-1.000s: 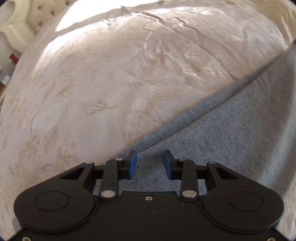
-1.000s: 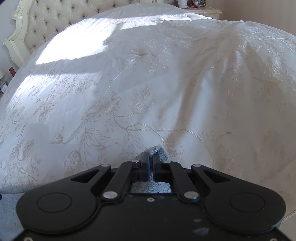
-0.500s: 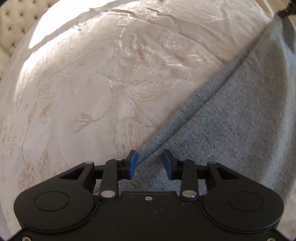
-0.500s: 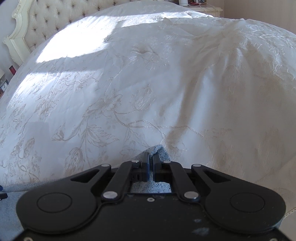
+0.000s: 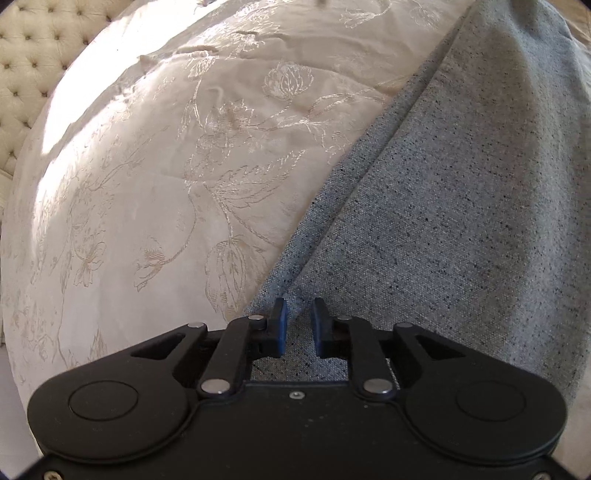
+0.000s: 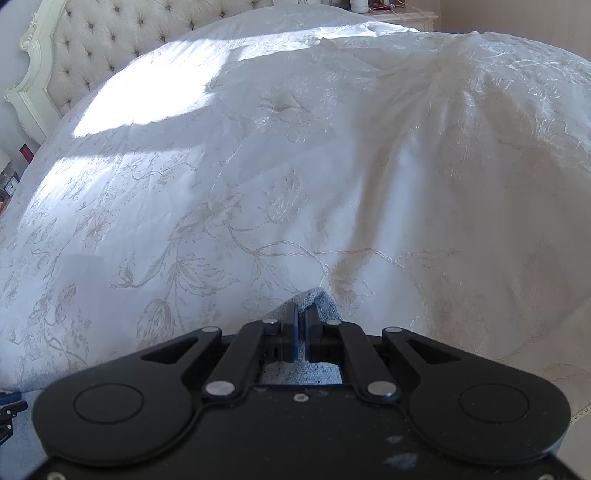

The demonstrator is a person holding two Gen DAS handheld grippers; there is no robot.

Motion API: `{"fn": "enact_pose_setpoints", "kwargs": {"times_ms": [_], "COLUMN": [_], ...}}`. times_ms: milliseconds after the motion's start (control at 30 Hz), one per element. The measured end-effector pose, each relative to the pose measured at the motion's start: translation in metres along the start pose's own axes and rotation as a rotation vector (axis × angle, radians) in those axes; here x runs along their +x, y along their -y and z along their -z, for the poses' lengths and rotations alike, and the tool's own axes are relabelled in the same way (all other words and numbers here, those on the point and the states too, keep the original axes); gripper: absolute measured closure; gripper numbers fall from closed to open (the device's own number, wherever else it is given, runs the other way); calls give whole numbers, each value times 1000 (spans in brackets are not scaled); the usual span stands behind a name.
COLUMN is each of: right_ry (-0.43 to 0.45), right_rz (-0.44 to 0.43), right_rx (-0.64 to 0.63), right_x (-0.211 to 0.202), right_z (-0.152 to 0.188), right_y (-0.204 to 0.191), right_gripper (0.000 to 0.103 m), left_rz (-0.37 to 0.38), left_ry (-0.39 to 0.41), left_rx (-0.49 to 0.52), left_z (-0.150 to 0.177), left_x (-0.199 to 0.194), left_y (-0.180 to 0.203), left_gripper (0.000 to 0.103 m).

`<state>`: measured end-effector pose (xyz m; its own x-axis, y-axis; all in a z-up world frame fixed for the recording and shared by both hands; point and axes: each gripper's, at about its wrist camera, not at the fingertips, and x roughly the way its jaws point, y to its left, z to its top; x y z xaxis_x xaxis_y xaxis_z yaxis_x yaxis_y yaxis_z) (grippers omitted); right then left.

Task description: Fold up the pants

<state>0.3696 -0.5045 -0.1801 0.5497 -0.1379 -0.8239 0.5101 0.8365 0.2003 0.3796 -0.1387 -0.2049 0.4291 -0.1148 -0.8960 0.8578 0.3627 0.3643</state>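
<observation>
Grey speckled pants [image 5: 443,221] lie on a cream embroidered bedspread [image 5: 166,166], filling the right half of the left wrist view with a long edge running diagonally. My left gripper [image 5: 298,321] is open, its blue pads straddling a raised fold at the pants' edge. My right gripper [image 6: 301,325] is shut on a corner of the pants [image 6: 317,297], whose grey cloth pokes out past the fingertips over the bedspread [image 6: 295,166].
A tufted cream headboard [image 6: 110,40] stands at the far left of the bed. A nightstand with small items [image 6: 388,9] is behind the bed's far right. Sunlight falls on the upper left of the bedspread.
My left gripper has moved forward and lower along the pants' edge, and its jaws have narrowed around the fold. My right gripper has stayed shut on the corner, barely moving.
</observation>
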Motion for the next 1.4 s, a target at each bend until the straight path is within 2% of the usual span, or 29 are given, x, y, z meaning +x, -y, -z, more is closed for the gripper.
{"fn": "enact_pose_setpoints", "kwargs": {"times_ms": [167, 200, 233, 267, 333, 467, 533, 667, 733, 833, 967, 1067, 1167, 1233, 1333, 1400], "right_ry": [-5, -6, -6, -6, -3, 27, 31, -29, -62, -31, -21, -32, -53, -66, -31, -16], "right_rz": [-5, -5, -6, -6, -12, -33, -33, 10, 42, 45, -6, -30, -47, -43, -1, -17], "right_rx": [-2, -5, -6, -6, 5, -1, -20, -1, 7, 53, 108, 173, 228, 225, 141, 76], "right_x": [0, 0, 0, -1, -3, -14, -12, 19, 32, 20, -11, -32, -43, -48, -53, -52], "right_z": [2, 2, 2, 2, 1, -4, -9, -8, -4, -2, 10, 32, 54, 67, 70, 64], "right_y": [1, 1, 1, 1, 2, -1, -2, 2, 6, 17, 38, 54, 64, 67, 59, 55], "right_gripper": [99, 99, 99, 99, 99, 99, 99, 96, 91, 78, 73, 68, 68, 67, 67, 67], "left_rz": [46, 61, 83, 98, 87, 42, 46, -128, -162, -179, -171, -104, -11, 17, 18, 9], "left_ry": [-65, -72, -82, -85, -80, -13, -16, -119, -139, -143, -111, -91, -54, -35, -54, -99], "left_rx": [-62, -82, -105, -136, -175, -365, -459, -441, -506, -628, -728, -773, -752, -707, -668, -664], "left_z": [-14, -16, -17, -19, -19, -20, -23, -29, -26, -22, -28, -44, -67, -82, -100, -107], "left_x": [18, 20, 21, 21, 15, -12, -12, 15, 17, -2, -35, -49, -56, -52, -37, -18], "left_y": [-9, -12, -15, -18, -19, -42, -61, -60, -63, -68, -54, -29, 7, 29, 56, 64], "left_gripper": [79, 83, 95, 101, 103, 103, 103, 103, 101, 92, 90, 90, 89, 85, 85, 85]}}
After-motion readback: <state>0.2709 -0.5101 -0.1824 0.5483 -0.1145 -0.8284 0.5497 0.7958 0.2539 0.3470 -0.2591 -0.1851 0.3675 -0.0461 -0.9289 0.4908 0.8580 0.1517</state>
